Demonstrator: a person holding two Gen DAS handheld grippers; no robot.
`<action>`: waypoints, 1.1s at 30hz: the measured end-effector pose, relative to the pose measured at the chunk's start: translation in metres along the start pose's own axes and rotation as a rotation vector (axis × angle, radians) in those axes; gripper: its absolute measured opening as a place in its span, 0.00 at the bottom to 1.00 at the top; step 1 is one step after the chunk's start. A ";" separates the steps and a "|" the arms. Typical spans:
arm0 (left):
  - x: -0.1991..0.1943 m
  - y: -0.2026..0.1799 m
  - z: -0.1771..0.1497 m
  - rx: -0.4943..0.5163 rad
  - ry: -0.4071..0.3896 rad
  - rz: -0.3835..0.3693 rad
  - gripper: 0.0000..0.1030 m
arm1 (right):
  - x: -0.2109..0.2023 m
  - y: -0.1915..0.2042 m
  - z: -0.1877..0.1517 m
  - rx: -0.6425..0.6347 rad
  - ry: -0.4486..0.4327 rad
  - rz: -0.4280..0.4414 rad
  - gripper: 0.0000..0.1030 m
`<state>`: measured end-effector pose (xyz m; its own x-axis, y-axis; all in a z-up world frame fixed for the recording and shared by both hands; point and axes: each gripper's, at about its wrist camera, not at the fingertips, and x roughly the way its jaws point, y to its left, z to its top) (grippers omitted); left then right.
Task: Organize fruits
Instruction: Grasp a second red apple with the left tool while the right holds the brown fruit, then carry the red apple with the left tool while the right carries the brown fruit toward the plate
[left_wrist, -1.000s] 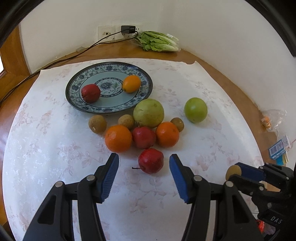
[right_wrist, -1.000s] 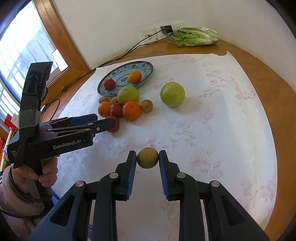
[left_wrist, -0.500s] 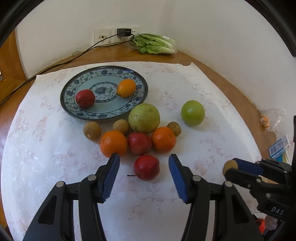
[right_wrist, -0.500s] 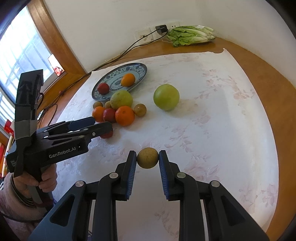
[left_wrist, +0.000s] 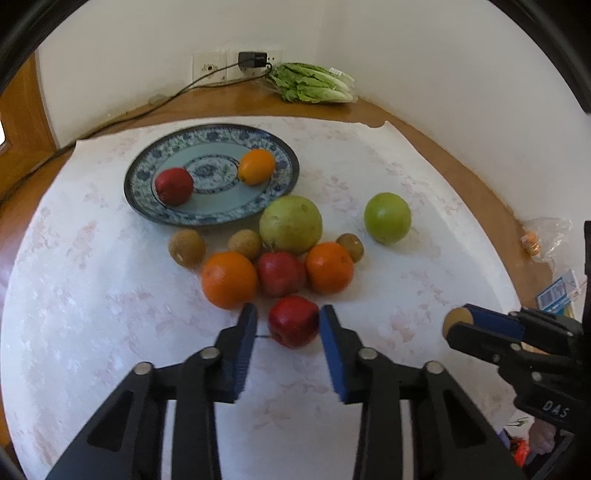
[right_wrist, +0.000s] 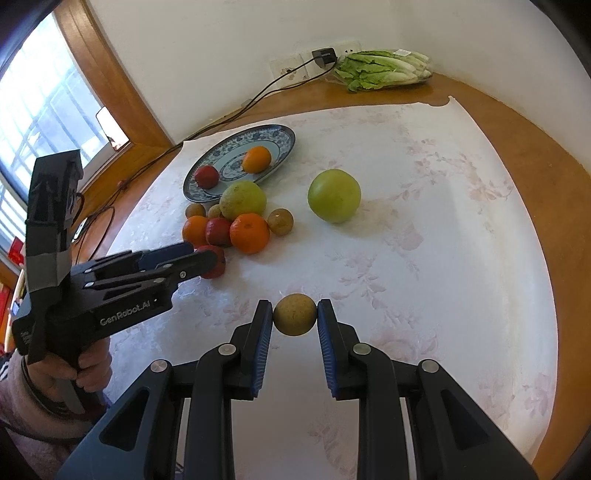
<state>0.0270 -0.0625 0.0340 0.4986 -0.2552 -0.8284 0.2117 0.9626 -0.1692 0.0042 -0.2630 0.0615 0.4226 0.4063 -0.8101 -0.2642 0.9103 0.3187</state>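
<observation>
A: What changed in the last second?

B: The left gripper (left_wrist: 284, 325) came forward and its jaws narrowed. Before, they stood wide with the red apple (left_wrist: 293, 320) ahead of them. Now the apple sits between the blue pads; the right pad touches its skin, and the left pad is close, with a small gap. So it is half closed around the apple, not yet clamped.

A: And the right gripper (right_wrist: 294, 320)?

B: No change. It keeps holding the small brown fruit (right_wrist: 294, 314), pressed between both pads, above the cloth on the near right side.

A: Where are the other fruits?

B: In a cluster just beyond the apple: two oranges (left_wrist: 229, 279) with pitted skin, another red apple (left_wrist: 281, 273) between them, a big pale green pear-like fruit (left_wrist: 290, 223) behind, and three small rough brown fruits (left_wrist: 187, 247) around. A smooth green round fruit (left_wrist: 387, 218) lies apart on the right.

A: And the plate?

B: The plate (left_wrist: 147, 199) is round, glazed, with blue flower pattern, at far left. It holds one red fruit (left_wrist: 174, 185) and one orange fruit (left_wrist: 256, 166).

A: The surface?

B: A white tablecloth (left_wrist: 424, 266) with pale pink flowers, over a round wooden table (left_wrist: 480, 177). Leafy green lettuce (left_wrist: 314, 83) lies at the far edge near the wall.
</observation>
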 end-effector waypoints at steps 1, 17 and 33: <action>0.001 -0.001 -0.001 0.002 0.004 -0.003 0.31 | 0.001 0.000 0.001 0.000 0.002 -0.001 0.25; 0.015 -0.004 -0.004 0.020 0.017 -0.004 0.30 | 0.008 0.005 0.008 -0.024 0.017 0.006 0.25; -0.025 0.009 0.006 -0.014 -0.054 0.005 0.30 | -0.004 0.026 0.025 -0.067 -0.015 0.012 0.25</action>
<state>0.0210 -0.0484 0.0562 0.5445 -0.2548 -0.7992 0.1979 0.9649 -0.1728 0.0170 -0.2392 0.0856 0.4319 0.4185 -0.7989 -0.3266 0.8983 0.2940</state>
